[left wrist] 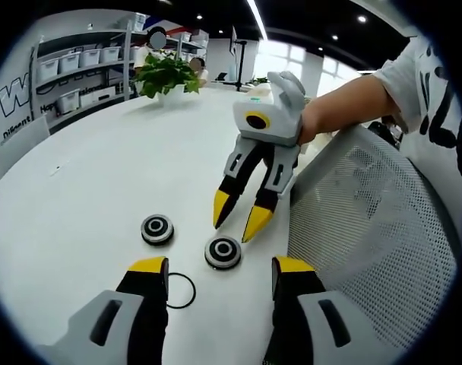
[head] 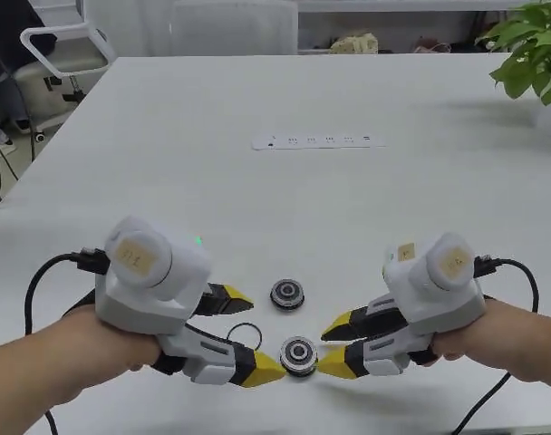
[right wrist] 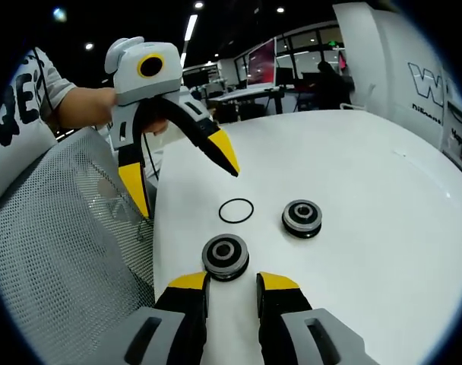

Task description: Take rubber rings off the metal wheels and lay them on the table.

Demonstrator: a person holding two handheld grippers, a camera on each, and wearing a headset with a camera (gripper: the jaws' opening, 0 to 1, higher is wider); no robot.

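Viewed from the headset looking forward and down, a wide white table (head: 167,163) with two hand-held grippers at its near edge. At near left, the left gripper (head: 265,334), jaws spread wide and released, clasping nothing, yellow tips pointing right. At near right, the right gripper (head: 324,349), jaws parted a little and likewise released, clasping nothing, yellow tips pointing left. Between the two sets of tips, the near metal wheel (head: 298,353), flat on the table, just beside the lower tip of each gripper; touching or not, impossible to tell. A little farther off, the far metal wheel (head: 286,293), also flat, dark around its rim, apart from both grippers. One loose rubber ring (right wrist: 236,200), thin and black, flat on the table between the left gripper's open jaws, left of the near wheel and apart from it. Toward the far middle of the table, a white power strip (head: 318,141). At the far right corner, a leafy green plant (head: 529,59). Off the far left edge, a white office chair (head: 58,54). Close behind the near edge in both gripper views, a grey mesh chair back (left wrist: 368,228).
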